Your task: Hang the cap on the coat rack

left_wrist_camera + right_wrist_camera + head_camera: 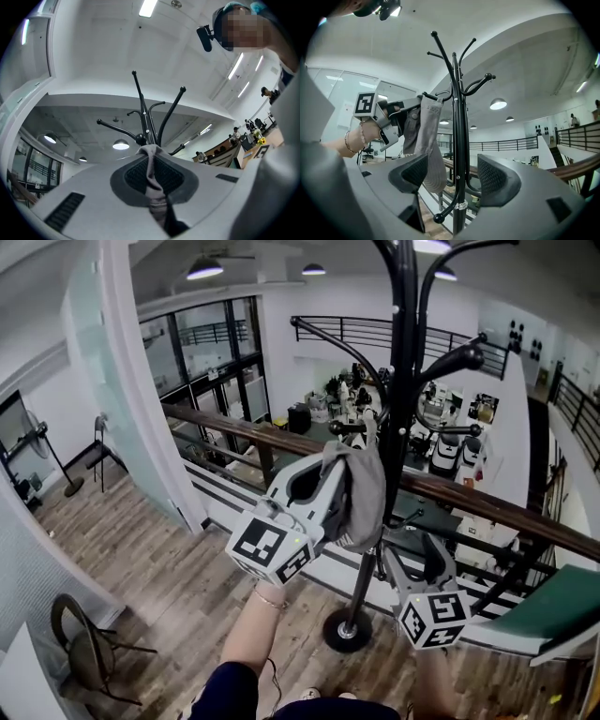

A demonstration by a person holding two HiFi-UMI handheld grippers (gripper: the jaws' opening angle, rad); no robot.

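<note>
While the left claw [151,157] clamps the cap [364,498], tips hidden, the right claw [452,173] gapes.

The way ahead is barred by the coat rack's pole [404,381], seen straight between the parted jaws of the right gripper [452,176]. Curved hooks [330,340] are spread from it at several heights, and a low knobbed hook [439,217] is thrust out sideways. The gap beside the pole is filled by the cap [366,498] clamped in the left gripper [151,161]. Behind the rack, passage is closed by a wooden handrail [225,427]. Open room is left on the near side, over the plank floor [169,577].
</note>
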